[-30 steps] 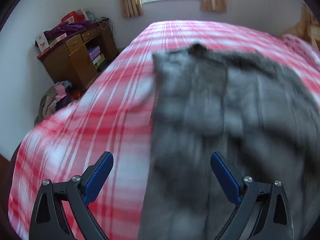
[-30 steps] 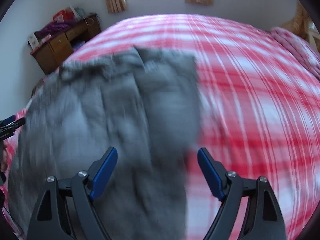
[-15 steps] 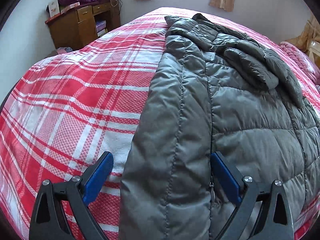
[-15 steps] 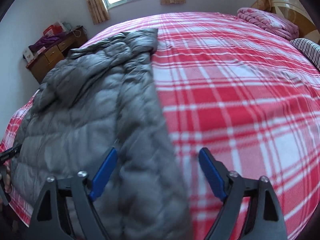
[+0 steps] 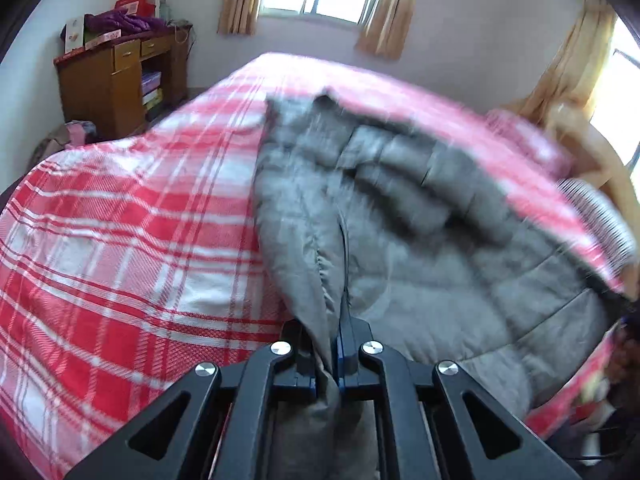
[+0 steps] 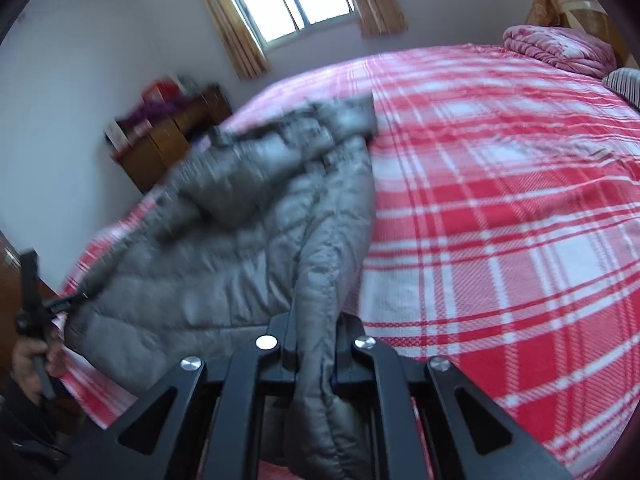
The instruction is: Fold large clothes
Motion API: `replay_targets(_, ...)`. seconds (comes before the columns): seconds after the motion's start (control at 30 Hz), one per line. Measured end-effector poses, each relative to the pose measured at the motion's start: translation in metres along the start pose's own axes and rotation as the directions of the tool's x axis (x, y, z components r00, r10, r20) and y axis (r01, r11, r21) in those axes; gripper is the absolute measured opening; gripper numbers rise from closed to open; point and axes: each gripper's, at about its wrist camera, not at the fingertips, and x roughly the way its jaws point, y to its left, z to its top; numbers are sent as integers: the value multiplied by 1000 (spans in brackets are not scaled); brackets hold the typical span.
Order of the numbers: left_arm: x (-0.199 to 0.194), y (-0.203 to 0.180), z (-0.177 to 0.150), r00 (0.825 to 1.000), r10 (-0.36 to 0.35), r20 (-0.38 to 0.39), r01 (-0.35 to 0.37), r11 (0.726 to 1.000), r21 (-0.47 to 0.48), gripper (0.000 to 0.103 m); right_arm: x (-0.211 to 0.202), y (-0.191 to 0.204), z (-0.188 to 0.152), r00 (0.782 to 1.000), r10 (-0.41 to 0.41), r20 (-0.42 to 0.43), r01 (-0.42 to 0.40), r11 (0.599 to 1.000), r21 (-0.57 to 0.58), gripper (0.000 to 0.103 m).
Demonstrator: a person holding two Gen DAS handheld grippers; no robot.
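Left wrist view: our left gripper [image 5: 327,344] is clamped tight on the grey puffer jacket [image 5: 400,216], which sprawls toward 12 o'clock over the red plaid bed [image 5: 120,216]. Our right gripper [image 6: 316,344] pinches the jacket's other edge too.

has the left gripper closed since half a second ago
Yes. The left gripper stood wide open over the jacket's near edge; now it is shut on that hem, bunching it above the plaid bed.

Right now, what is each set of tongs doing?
Left tongs: shut on the grey jacket hem.
Right tongs: shut on the jacket's other hem corner.
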Motion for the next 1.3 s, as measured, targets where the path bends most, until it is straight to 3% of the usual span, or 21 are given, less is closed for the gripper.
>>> replay_targets(0.1, -62, -9, 13, 990, -117, 83, 119, 993, -19, 5, -49, 11, 15, 995, 45, 86, -44, 999, -12, 9)
replay_targets(0.2, -117, -23, 34, 967, -203, 157, 205, 979, 2, 5, -104, 27, 32, 978, 102, 183, -98, 995, -29, 9)
replay_targets(0.3, -137, -36, 58, 966, -174, 193, 166, 985, 56, 5, -155, 46, 52, 940, 142, 310, -124, 989, -79, 9)
replay_targets(0.4, -104, -26, 93, 973, -141, 180, 136, 990, 43, 6, -162, 52, 77, 916, 130, 380, -95, 990, -107, 9)
replay_targets(0.47, -58, -15, 113, 982, -110, 152, 106, 994, 34, 6, -135, 46, 100, 920, 109, 377, -82, 993, -86, 8)
replay_targets(0.63, 54, 11, 136, 998, 28, 60, -28, 1000, -1, 10, -14, 25, 148, 962, -13, 274, 22, 999, -31, 8)
replay_targets(0.7, 83, 21, 141, 998, 52, 21, -52, 998, -25, 13, 43, 15, 165, 975, -57, 213, 61, 998, -12, 9)
replay_targets(0.8, 111, 46, 148, 999, 35, -22, -38, 989, -145, 19, 96, -3, 174, 986, -101, 136, 102, 995, 2, 12)
replay_targets(0.83, 113, 51, 149, 999, 24, -23, -27, 985, -170, 20, 110, -11, 177, 987, -101, 121, 100, 995, 21, 16)
replay_targets(0.87, 113, 54, 150, 1000, 13, -24, -17, 982, -187, 20, 123, -19, 178, 989, -107, 98, 103, 994, 46, 33)
replay_targets(0.9, 114, 59, 153, 1000, -6, -19, 2, 979, -205, 20, 127, -27, 176, 988, -124, 90, 118, 991, 65, 58)
replay_targets(0.93, 111, 64, 155, 1000, -23, 1, 23, 975, -220, 22, 130, -35, 174, 984, -152, 97, 143, 986, 87, 68)
replay_targets(0.97, 109, 66, 157, 999, -30, 22, 35, 973, -227, 24, 133, -43, 172, 979, -172, 112, 160, 981, 108, 73)
replay_targets(1.03, 101, 62, 164, 998, 36, 57, -23, 976, -218, 44, 136, -49, 169, 978, -176, 108, 164, 980, 109, 73)
replay_targets(1.07, 94, 57, 168, 987, 125, 99, -103, 975, -199, 55, 140, -49, 168, 976, -193, 97, 184, 978, 94, 73)
replay_targets(1.1, 87, 52, 171, 970, 193, 145, -166, 969, -182, 79, 144, -48, 166, 973, -211, 89, 205, 976, 73, 73)
replay_targets(1.13, 78, 47, 172, 947, 246, 204, -213, 962, -172, 92, 145, -45, 164, 972, -221, 85, 216, 974, 61, 73)
replay_targets(1.2, 68, 36, 171, 920, 285, 269, -249, 955, -160, 94, 150, -46, 159, 968, -240, 70, 237, 970, 47, 73)
replay_targets(1.3, 73, 16, 169, 889, 380, 254, -357, 925, -133, 95, 143, -49, 158, 952, -291, 98, 285, 956, 68, 82)
